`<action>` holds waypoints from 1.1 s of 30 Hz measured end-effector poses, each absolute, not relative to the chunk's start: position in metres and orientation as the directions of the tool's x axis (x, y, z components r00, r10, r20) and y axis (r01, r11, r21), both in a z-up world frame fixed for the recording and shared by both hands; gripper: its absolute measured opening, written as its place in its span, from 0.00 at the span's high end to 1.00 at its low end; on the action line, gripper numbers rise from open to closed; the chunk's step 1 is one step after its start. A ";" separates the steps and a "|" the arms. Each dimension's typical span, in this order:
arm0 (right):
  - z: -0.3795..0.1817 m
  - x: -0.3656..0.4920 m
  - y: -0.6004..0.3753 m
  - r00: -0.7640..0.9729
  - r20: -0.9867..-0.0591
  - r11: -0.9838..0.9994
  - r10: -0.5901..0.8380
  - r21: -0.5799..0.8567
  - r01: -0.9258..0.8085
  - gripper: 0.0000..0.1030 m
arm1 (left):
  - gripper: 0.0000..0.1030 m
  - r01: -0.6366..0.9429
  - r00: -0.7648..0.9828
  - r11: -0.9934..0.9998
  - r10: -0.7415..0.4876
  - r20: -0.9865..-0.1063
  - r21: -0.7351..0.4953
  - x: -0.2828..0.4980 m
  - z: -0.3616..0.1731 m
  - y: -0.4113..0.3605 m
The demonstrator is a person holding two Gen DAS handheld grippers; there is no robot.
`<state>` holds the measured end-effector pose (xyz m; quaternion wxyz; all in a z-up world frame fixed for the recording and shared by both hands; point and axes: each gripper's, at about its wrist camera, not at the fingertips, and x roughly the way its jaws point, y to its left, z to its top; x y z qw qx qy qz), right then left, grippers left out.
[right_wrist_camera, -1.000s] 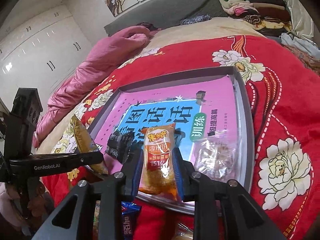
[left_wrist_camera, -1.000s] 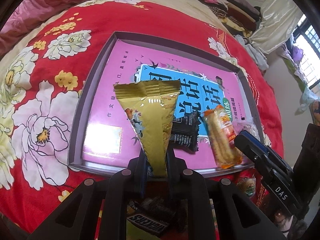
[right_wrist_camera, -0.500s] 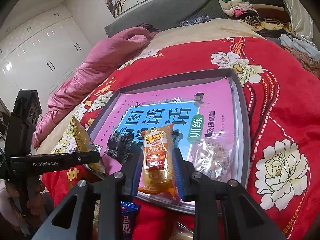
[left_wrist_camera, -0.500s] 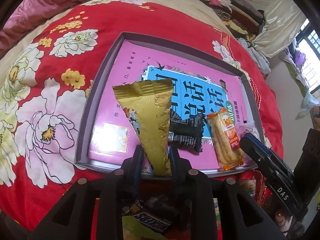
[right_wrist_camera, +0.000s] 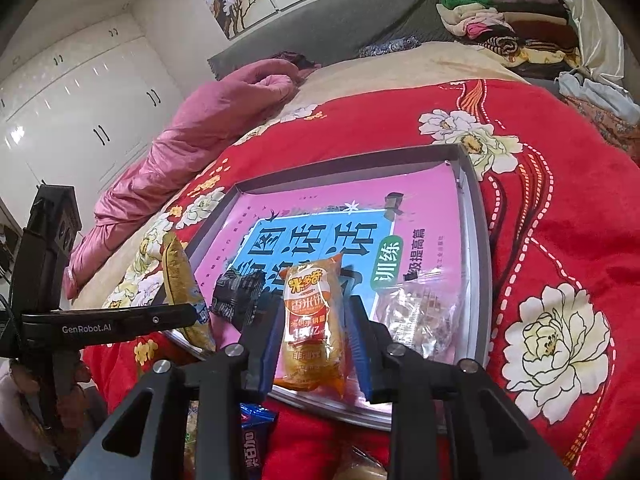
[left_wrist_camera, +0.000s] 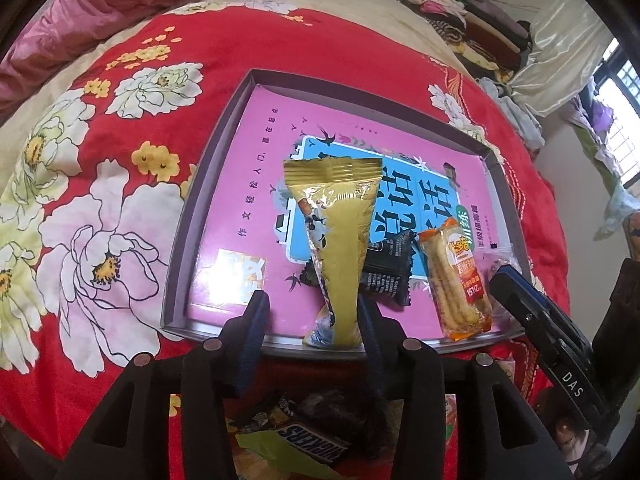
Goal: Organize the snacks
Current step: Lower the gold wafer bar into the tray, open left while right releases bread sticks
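A grey tray (left_wrist_camera: 208, 184) lined with a pink and blue booklet lies on the red floral blanket. A gold packet (left_wrist_camera: 340, 248) rests in it with its near end on the front rim. My left gripper (left_wrist_camera: 312, 304) is opening around that end: the left finger stands well clear and the packet leans by the right one. An orange rice-cracker packet (right_wrist_camera: 312, 320) lies between the fingers of my right gripper (right_wrist_camera: 314, 308), whose jaws are opening with the pads just off its sides. A black packet (left_wrist_camera: 388, 276) lies between the two, and a clear bag (right_wrist_camera: 420, 316) sits at the tray's right.
Below the tray's front rim lie loose snacks: a Snickers bar (left_wrist_camera: 308, 444) and a blue packet (right_wrist_camera: 252, 440). A pink quilt (right_wrist_camera: 180, 140) is bunched at the far left of the bed. Folded clothes (right_wrist_camera: 500, 20) are piled at the far right.
The left jaws have spread apart and let go of the gold packet, which now rests on the tray. The orange packet has settled lower onto the tray rim as the right jaws eased.
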<state>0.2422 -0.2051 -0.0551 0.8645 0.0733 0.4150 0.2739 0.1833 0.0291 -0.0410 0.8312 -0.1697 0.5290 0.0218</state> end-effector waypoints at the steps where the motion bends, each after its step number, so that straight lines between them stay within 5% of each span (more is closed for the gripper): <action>1: -0.055 0.242 -0.205 0.506 -0.677 0.839 0.534 0.354 -0.413 0.67 | 0.52 -0.216 0.440 0.941 -0.143 -0.887 -0.259 0.183 -0.041 0.029; 33: -0.036 0.236 -0.213 0.580 -0.610 0.840 0.540 0.341 -0.422 0.46 | 0.27 -0.185 0.542 0.962 -0.070 -0.837 -0.200 0.171 -0.005 0.025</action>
